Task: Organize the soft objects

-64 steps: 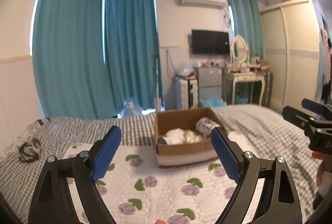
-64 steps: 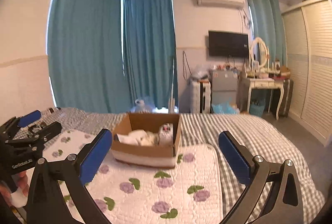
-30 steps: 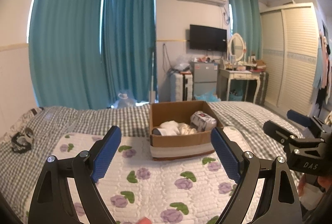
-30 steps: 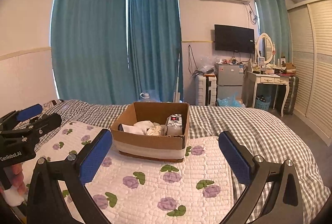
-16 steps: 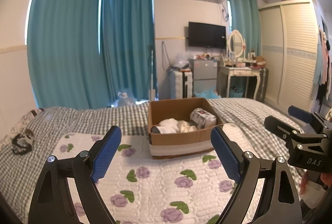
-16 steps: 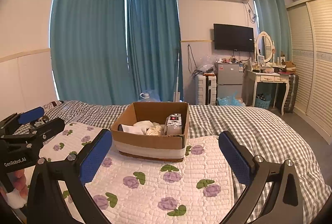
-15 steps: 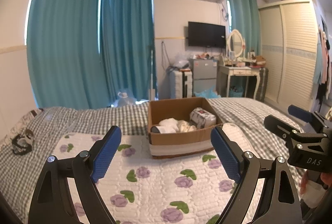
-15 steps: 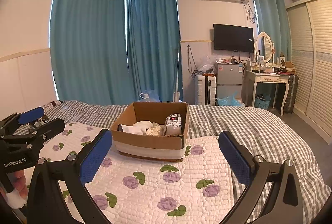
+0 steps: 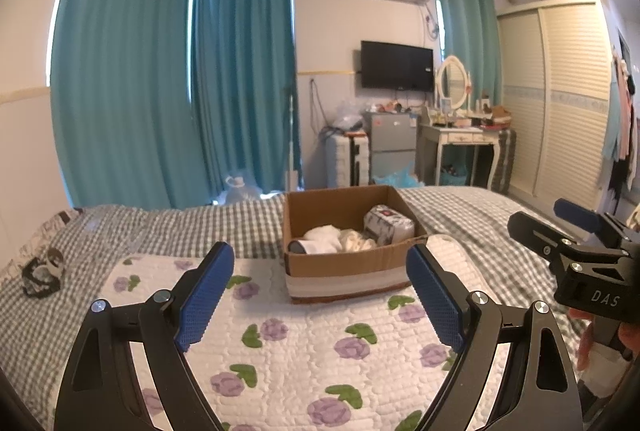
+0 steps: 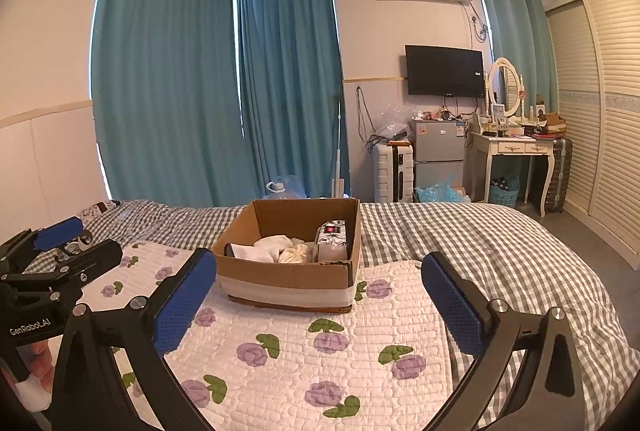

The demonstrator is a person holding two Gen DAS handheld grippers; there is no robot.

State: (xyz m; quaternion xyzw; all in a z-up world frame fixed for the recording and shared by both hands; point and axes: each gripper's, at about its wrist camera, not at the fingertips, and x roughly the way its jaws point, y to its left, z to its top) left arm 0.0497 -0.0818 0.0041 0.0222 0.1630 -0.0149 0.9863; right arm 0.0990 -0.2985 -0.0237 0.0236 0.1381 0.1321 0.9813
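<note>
An open cardboard box (image 9: 344,267) (image 10: 288,285) stands on a white quilted mat with purple flowers (image 9: 288,343) (image 10: 320,351) on the bed. Inside lie white soft cloths (image 9: 322,237) (image 10: 272,245), a cream bundle (image 10: 295,254) and a grey patterned pack (image 9: 388,225) (image 10: 331,241). My left gripper (image 9: 320,295) is open and empty, held back from the box. My right gripper (image 10: 320,305) is open and empty, also short of the box. Each gripper shows at the edge of the other's view (image 9: 576,243) (image 10: 60,251).
A dark and white soft item (image 9: 42,271) lies on the grey checked bedspread (image 10: 500,251) at far left. Beyond the bed stand teal curtains (image 9: 168,91), a suitcase (image 10: 394,171), a small fridge (image 10: 438,151), a dressing table (image 10: 512,151) and a wardrobe (image 9: 560,99).
Both grippers have drawn back and risen slightly over two seconds, so the box looks smaller and more centred. In the last half second nothing has visibly moved. Both stay open.
</note>
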